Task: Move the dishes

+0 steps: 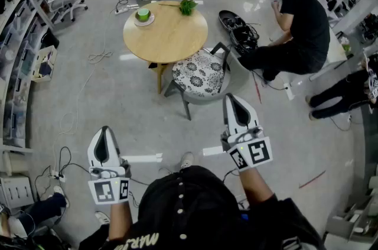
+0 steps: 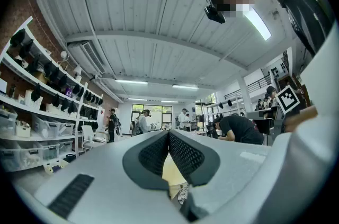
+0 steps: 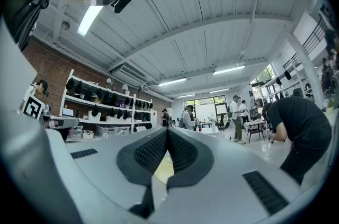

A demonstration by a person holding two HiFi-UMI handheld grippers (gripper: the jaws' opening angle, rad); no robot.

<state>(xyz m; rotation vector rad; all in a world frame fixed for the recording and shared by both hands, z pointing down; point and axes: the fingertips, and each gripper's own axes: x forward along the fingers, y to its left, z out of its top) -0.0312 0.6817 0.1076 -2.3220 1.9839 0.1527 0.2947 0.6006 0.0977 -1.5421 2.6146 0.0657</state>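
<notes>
A green cup on a white saucer [image 1: 143, 16] stands at the far left of a round wooden table [image 1: 168, 36], with a small green plant [image 1: 188, 6] at the table's far edge. Both are well ahead of me. My left gripper [image 1: 105, 135] is held low at the left, its jaws shut with nothing between them. My right gripper [image 1: 234, 103] is at the right, nearer the table, also shut and empty. In the left gripper view the gripper [image 2: 168, 135] has its dark pads pressed together; in the right gripper view the gripper [image 3: 167, 132] shows the same.
A chair with a patterned seat [image 1: 199, 74] stands between me and the table. A person in black [image 1: 301, 30] crouches at the right beside an open case [image 1: 238, 30]. Shelving [image 1: 23, 18] lines the left wall, and cables [image 1: 65, 160] lie on the floor.
</notes>
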